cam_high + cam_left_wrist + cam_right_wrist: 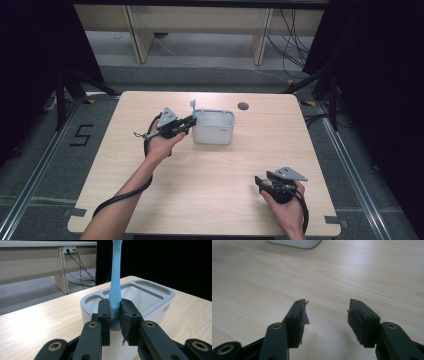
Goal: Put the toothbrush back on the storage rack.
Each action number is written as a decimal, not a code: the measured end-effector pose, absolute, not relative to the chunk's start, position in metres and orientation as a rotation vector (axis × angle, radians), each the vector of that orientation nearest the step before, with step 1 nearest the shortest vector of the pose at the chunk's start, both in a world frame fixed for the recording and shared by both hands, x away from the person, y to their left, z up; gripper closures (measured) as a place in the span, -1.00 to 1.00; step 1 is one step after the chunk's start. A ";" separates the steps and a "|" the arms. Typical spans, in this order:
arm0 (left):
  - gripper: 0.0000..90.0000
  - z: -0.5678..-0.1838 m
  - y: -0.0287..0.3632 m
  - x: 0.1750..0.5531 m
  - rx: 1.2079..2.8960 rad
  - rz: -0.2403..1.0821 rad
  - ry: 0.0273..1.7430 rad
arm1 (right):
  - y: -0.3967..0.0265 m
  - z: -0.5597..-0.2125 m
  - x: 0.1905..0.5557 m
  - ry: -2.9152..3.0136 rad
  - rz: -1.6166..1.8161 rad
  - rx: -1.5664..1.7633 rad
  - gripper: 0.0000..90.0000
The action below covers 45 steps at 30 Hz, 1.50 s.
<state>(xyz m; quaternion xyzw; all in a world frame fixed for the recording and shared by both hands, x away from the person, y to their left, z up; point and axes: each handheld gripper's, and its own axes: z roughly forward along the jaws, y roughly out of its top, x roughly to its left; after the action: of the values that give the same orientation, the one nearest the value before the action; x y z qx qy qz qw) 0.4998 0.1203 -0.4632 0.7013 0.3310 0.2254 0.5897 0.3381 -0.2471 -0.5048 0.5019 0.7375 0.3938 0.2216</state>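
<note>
**Desk inventory: blue utensil at white organiser**

Desk [210,180]: light wood top, cable hole near the far edge.

White organiser [214,127]: compartmented tub with a grey rim, standing toward the far edge, about midway between the side edges.

Blue utensil [115,282]: slim handle, upright, at the organiser's near-left corner, over the rim; whether its lower end sits in a compartment cannot be told.

Left gripper [115,315]: jaws narrow, pads clamped on the blue utensil's lower handle, just beside the organiser.

Right gripper [327,312]: jaws wide, nothing between them, near the desk's near-right corner, well apart from the organiser.
</note>
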 end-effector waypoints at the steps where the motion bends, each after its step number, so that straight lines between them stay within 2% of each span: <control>1: 0.72 -0.463 0.120 0.500 1.633 0.524 0.771 | -0.247 -0.505 0.338 2.038 1.089 1.389 0.08; 13: 0.64 -0.461 0.124 0.498 1.620 0.529 0.778 | -0.246 -0.505 0.338 2.052 1.116 1.411 0.08; 32: 0.12 -0.454 0.137 0.484 1.660 0.552 0.772 | -0.246 -0.504 0.337 2.036 1.085 1.393 0.08; 45: -0.01 -0.451 0.156 0.464 1.698 0.577 0.821 | -0.247 -0.504 0.338 2.034 1.096 1.394 0.08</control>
<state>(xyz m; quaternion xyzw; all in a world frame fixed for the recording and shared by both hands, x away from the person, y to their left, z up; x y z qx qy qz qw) 0.4640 0.1556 -0.4513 0.7179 0.3472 0.2439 0.5518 0.3375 -0.2470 -0.5036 0.5039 0.7353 0.3963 0.2199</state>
